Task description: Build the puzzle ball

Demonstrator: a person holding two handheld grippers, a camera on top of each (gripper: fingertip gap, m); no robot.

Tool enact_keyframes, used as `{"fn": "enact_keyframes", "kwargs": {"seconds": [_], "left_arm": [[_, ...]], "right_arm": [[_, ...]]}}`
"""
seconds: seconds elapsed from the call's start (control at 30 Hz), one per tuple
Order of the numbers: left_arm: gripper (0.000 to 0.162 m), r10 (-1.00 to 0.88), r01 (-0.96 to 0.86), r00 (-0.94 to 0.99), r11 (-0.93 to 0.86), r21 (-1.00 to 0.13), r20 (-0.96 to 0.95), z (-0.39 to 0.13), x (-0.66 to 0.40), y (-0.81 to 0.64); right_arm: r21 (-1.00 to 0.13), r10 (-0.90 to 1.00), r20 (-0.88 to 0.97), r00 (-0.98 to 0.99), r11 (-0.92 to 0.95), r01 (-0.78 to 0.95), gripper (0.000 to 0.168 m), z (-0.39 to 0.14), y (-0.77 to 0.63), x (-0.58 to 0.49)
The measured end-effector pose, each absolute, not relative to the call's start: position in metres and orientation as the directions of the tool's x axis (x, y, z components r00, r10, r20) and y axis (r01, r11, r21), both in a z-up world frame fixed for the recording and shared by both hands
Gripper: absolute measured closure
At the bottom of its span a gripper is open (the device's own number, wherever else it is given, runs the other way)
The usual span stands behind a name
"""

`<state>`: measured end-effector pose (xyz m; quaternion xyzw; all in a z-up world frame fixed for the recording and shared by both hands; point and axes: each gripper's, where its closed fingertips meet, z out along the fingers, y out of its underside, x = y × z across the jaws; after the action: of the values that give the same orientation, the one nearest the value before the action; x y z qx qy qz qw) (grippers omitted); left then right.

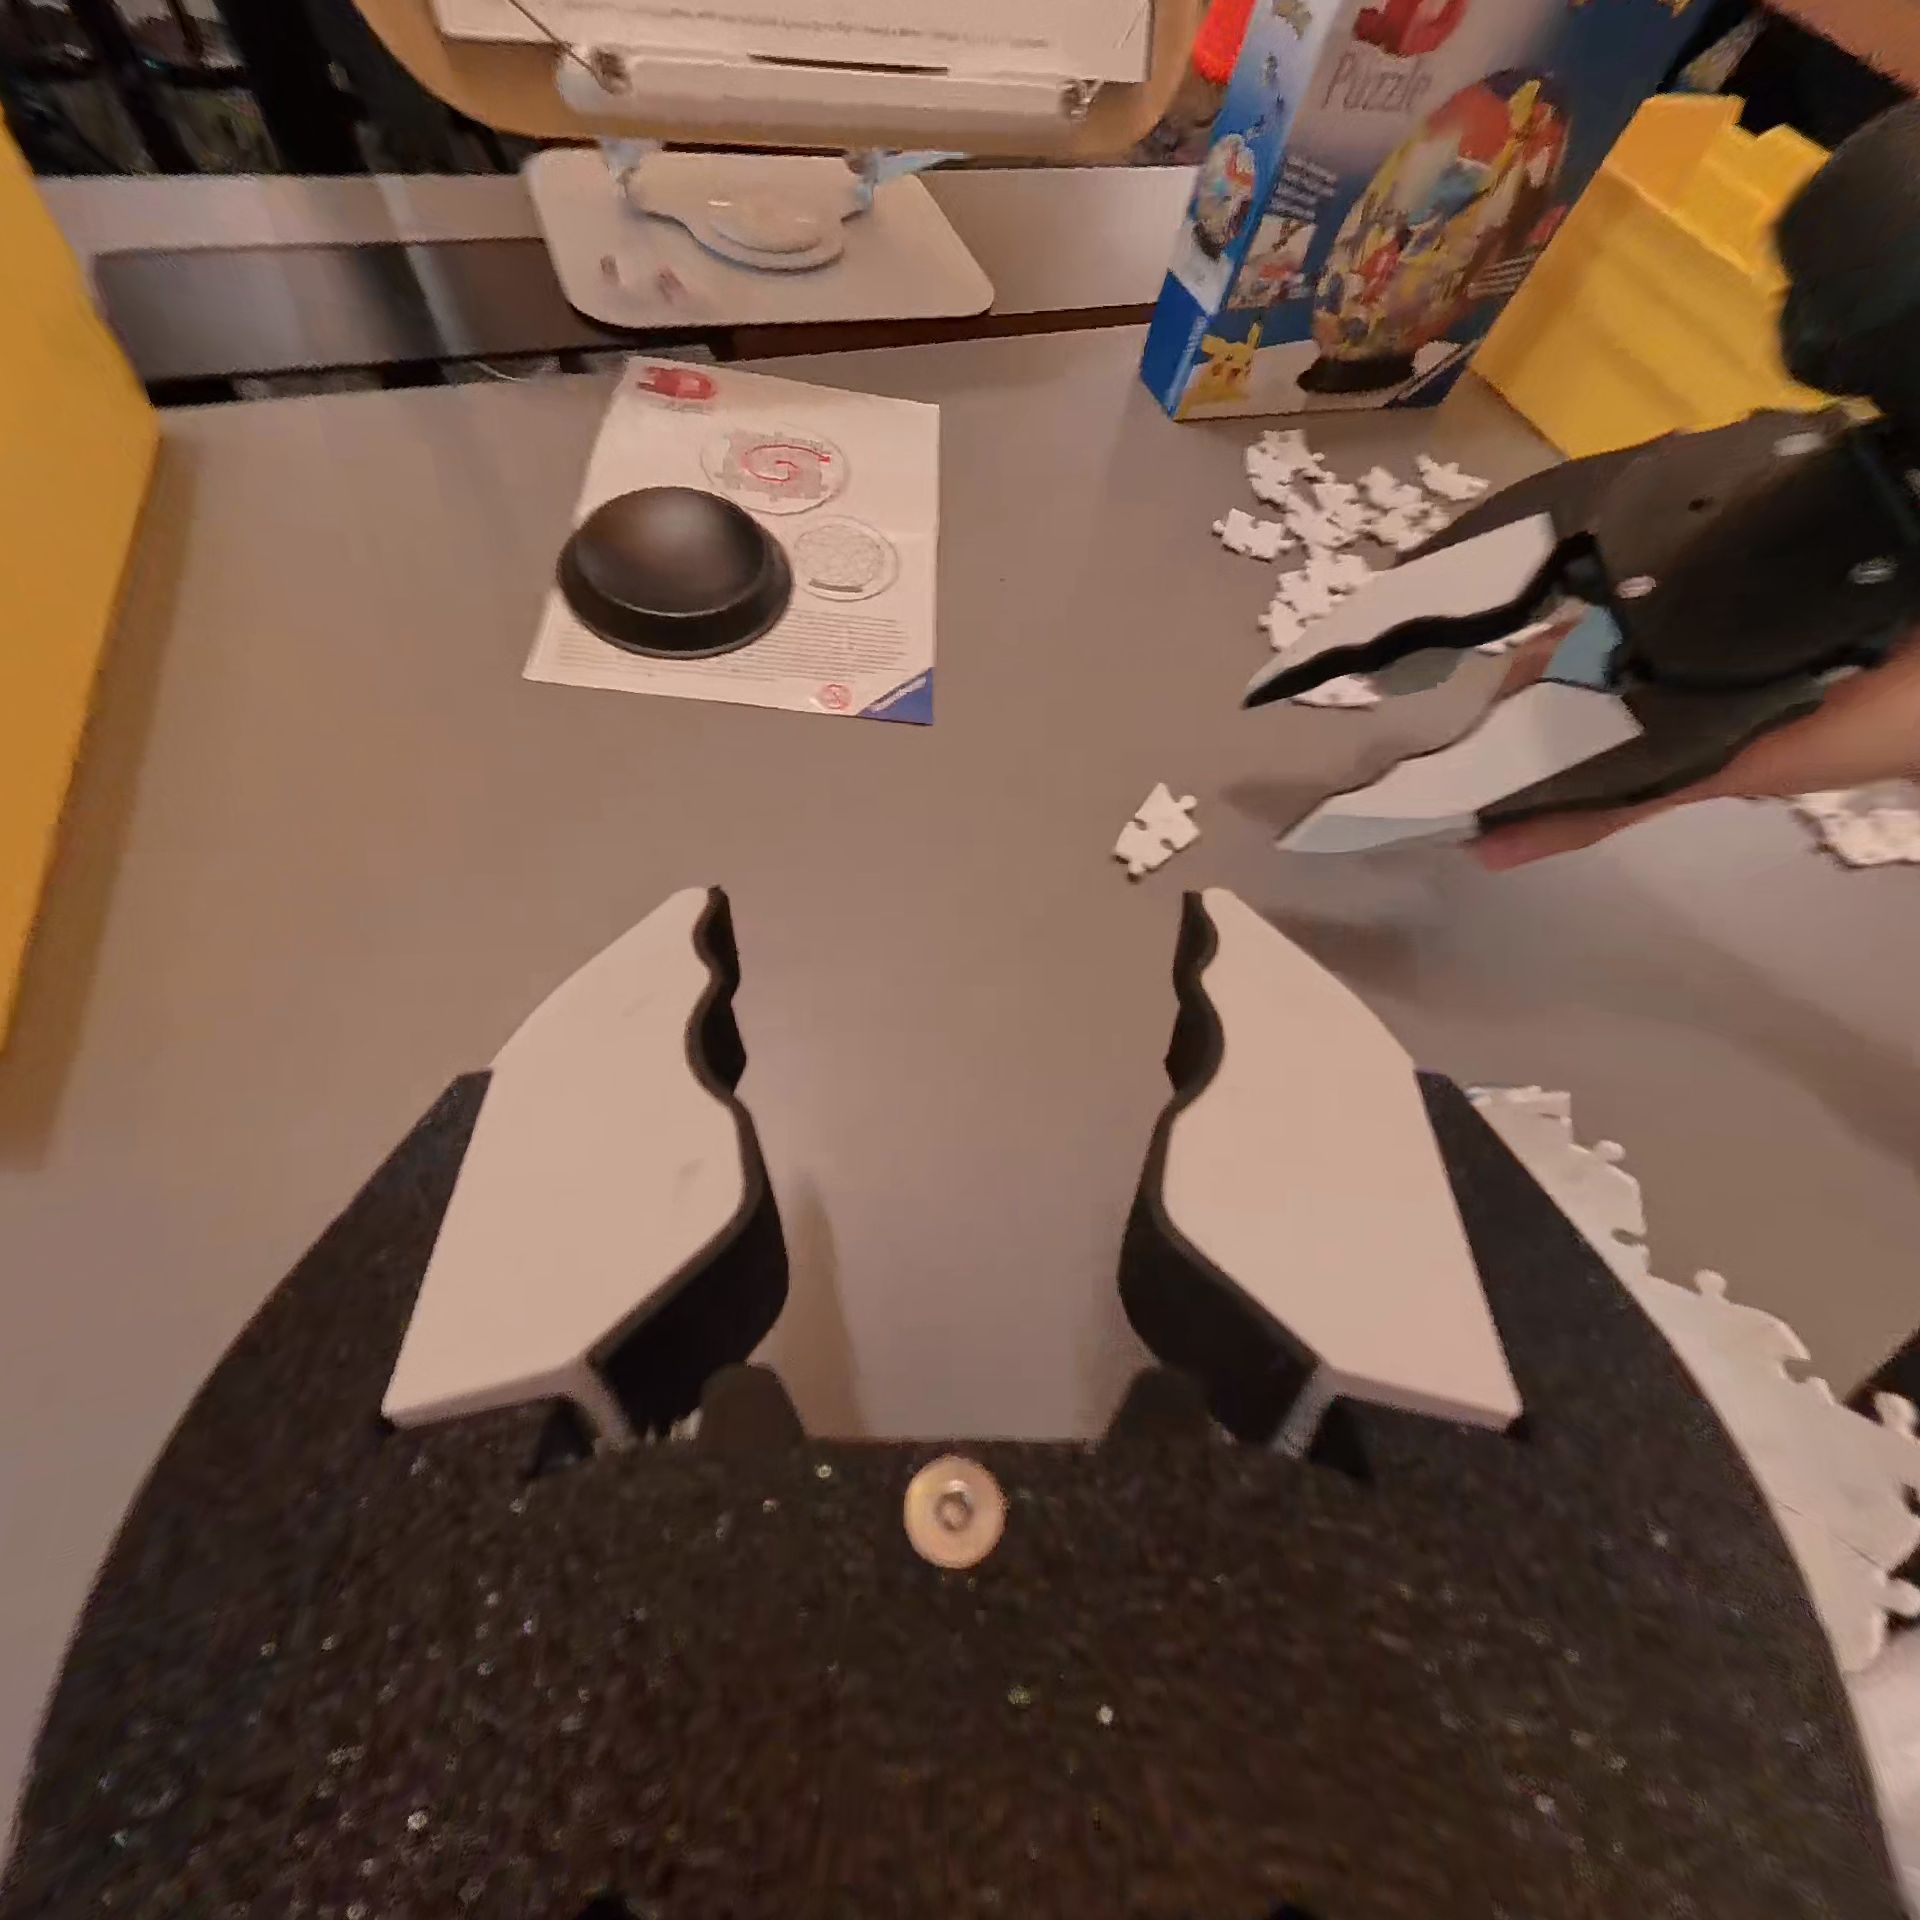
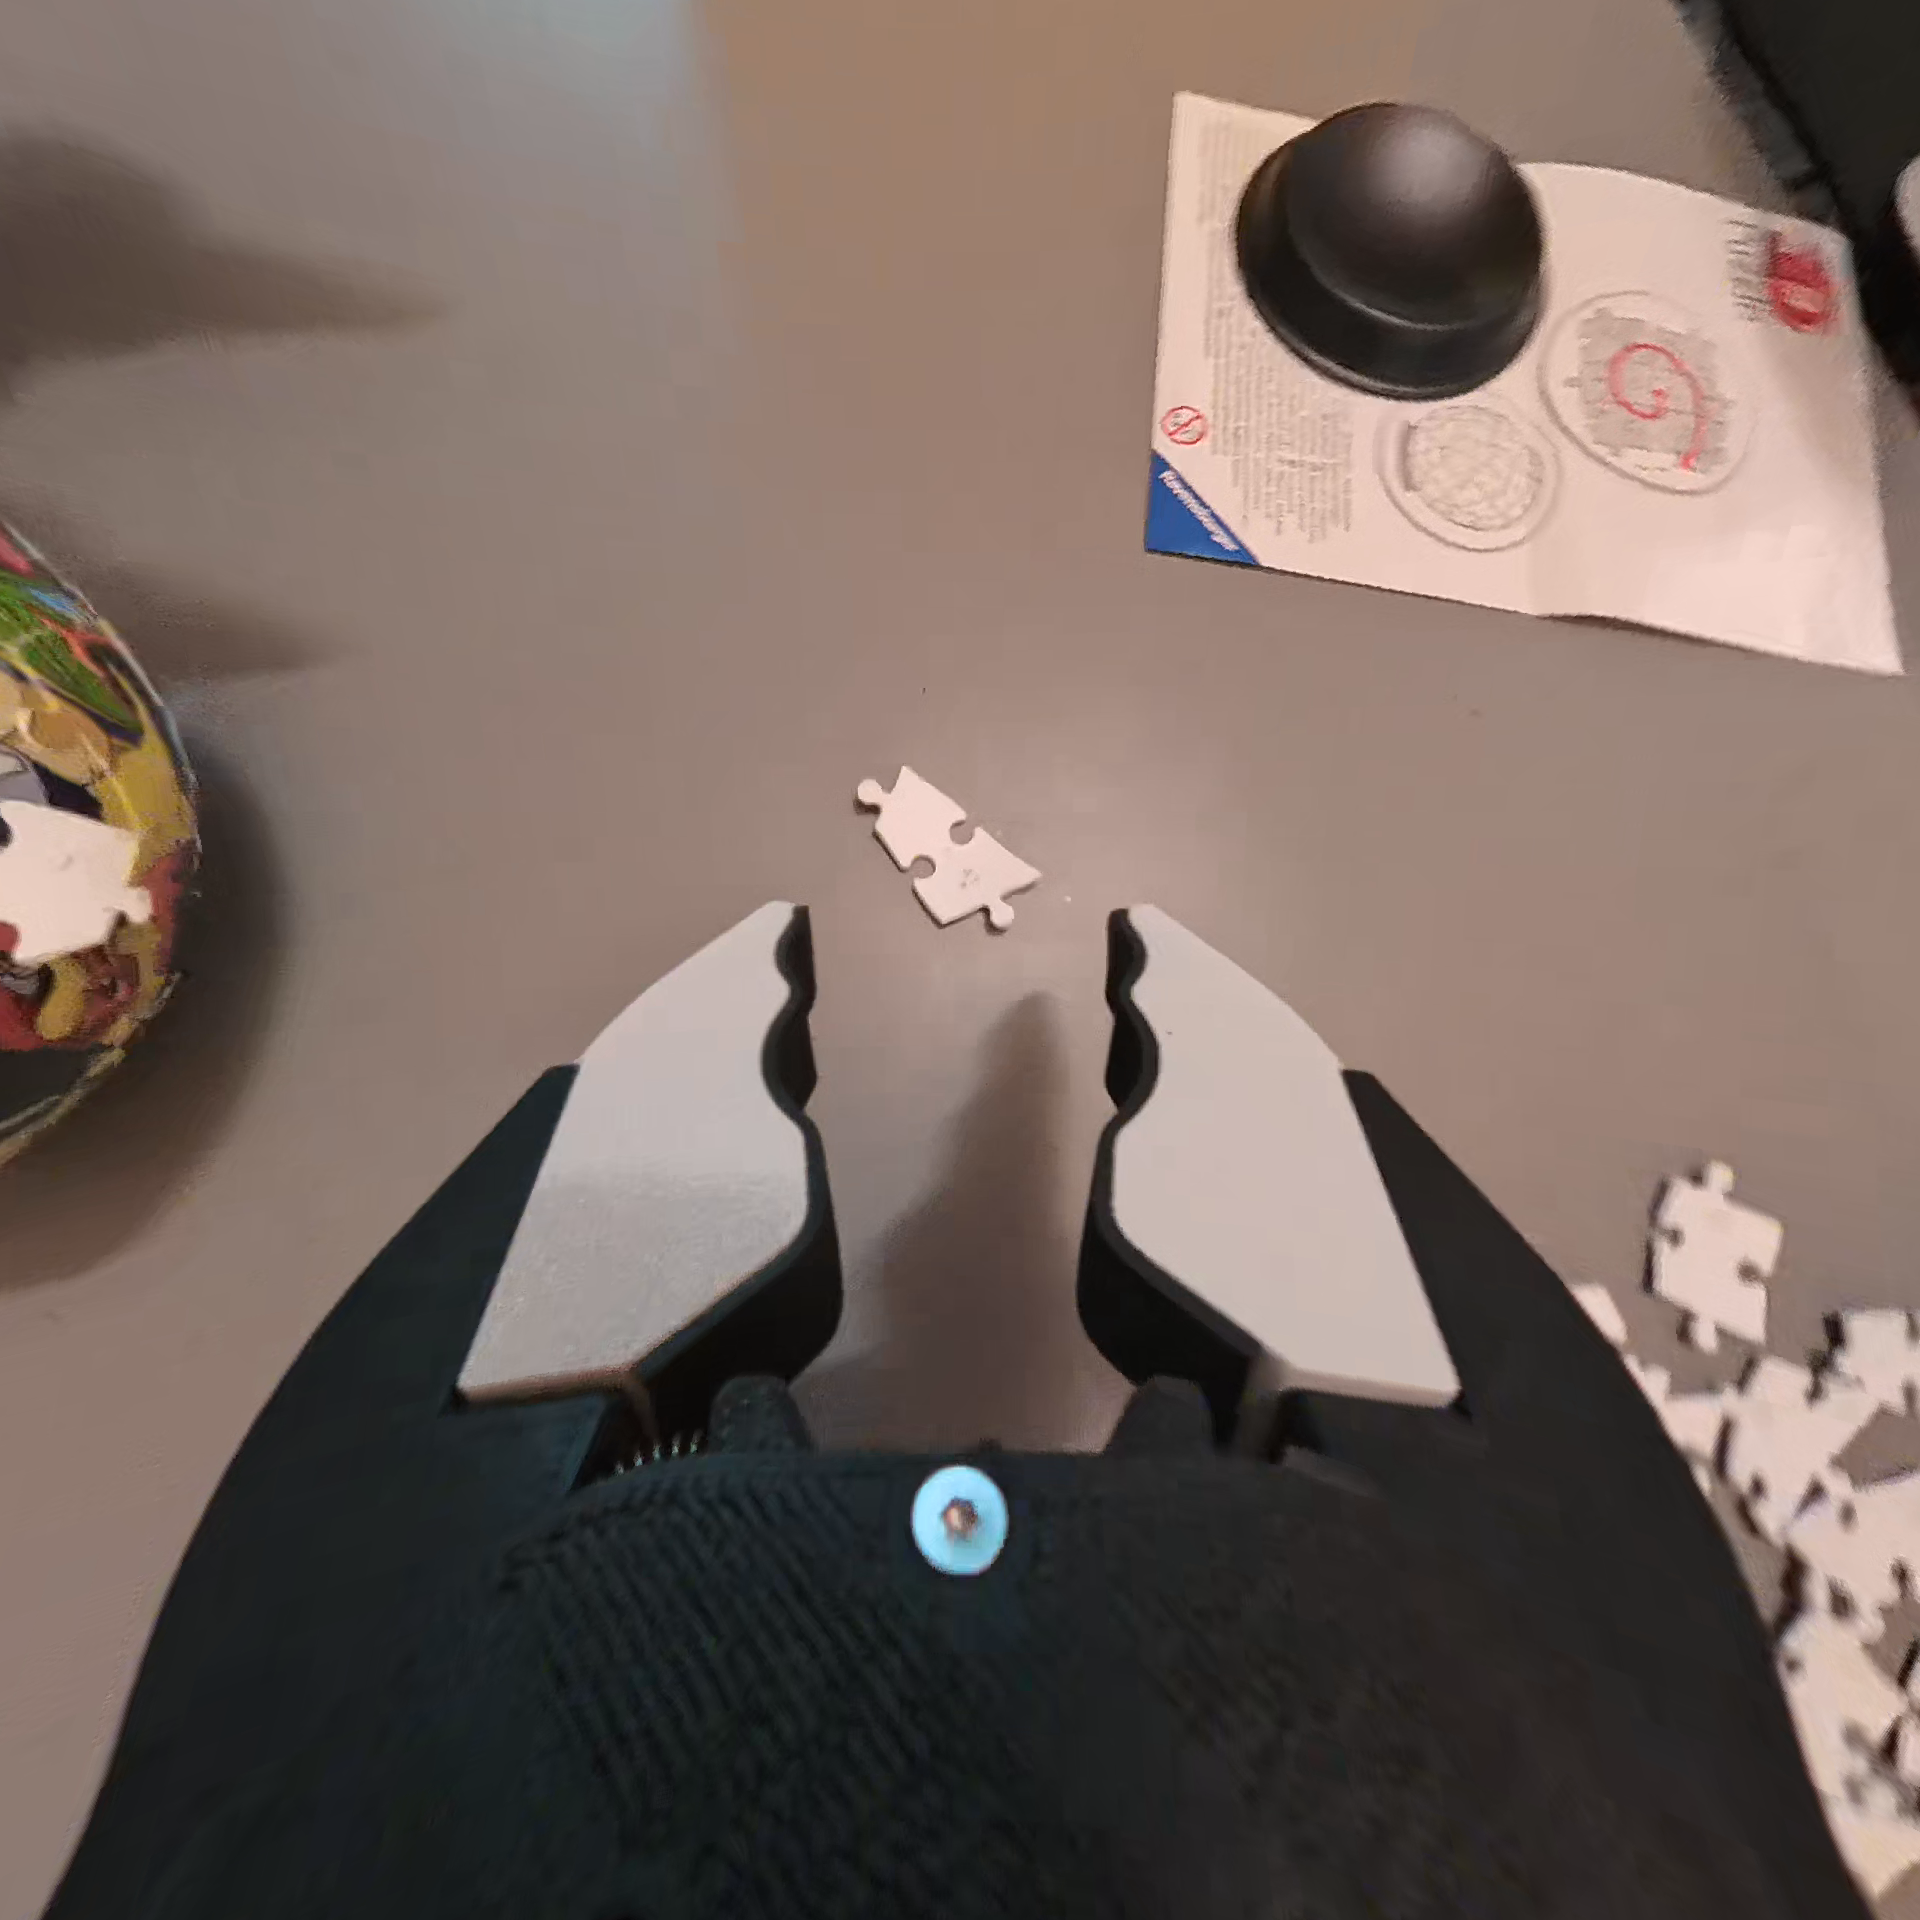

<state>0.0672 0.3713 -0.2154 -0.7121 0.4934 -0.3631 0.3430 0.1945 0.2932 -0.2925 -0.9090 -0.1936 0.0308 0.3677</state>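
A small joined pair of white puzzle pieces (image 2: 945,850) lies face down on the grey table, just beyond my open right gripper (image 2: 958,914). The pair also shows in the left wrist view (image 1: 1155,829), ahead and right of my open, empty left gripper (image 1: 954,896). The right gripper shows there too (image 1: 1283,764), open, above the table near the pair. The partly built colourful puzzle ball (image 2: 83,862) sits at the left edge of the right wrist view. Its white inner edge (image 1: 1704,1382) shows at lower right in the left wrist view.
A black dome stand (image 1: 673,566) rests on an instruction sheet (image 1: 831,499). A heap of white loose pieces (image 1: 1340,520) lies at right, also in the right wrist view (image 2: 1818,1455). The puzzle box (image 1: 1371,208), yellow blocks (image 1: 1642,270) and a white stand (image 1: 758,239) are at the back.
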Motion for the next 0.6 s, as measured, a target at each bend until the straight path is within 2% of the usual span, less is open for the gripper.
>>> {"fn": "enact_keyframes", "kwargs": {"seconds": [0.07,0.2,0.3,0.4,0.47,0.6], "left_arm": [[0.084,-0.959,-0.494,0.186,-0.278,-0.824,0.212,-0.224,0.070,0.363],[0.087,-0.972,-0.550,0.176,-0.231,-0.803,0.159,-0.234,0.064,0.371],[0.092,-0.958,-0.529,0.147,-0.287,-0.799,0.247,-0.233,0.066,0.366],[0.094,-0.943,-0.516,0.120,-0.328,-0.792,0.312,-0.234,0.069,0.361],[0.094,-0.942,-0.531,0.116,-0.328,-0.782,0.316,-0.240,0.070,0.360],[0.095,-0.943,-0.562,0.105,-0.319,-0.763,0.317,-0.248,0.072,0.355]], "right_arm": [[-0.661,0.422,0.094,0.902,-0.651,0.374,0.119,-0.298,0.302,0.193],[-0.584,0.527,0.064,0.847,-0.669,0.460,0.124,-0.316,0.308,0.194],[-0.532,0.582,0.038,0.812,-0.677,0.509,0.134,-0.327,0.308,0.196],[-0.536,0.600,0.032,0.799,-0.665,0.521,0.137,-0.329,0.314,0.196],[-0.543,0.616,0.002,0.787,-0.661,0.519,0.143,-0.330,0.314,0.192],[-0.532,0.621,0.012,0.783,-0.659,0.531,0.143,-0.330,0.309,0.191]]}}
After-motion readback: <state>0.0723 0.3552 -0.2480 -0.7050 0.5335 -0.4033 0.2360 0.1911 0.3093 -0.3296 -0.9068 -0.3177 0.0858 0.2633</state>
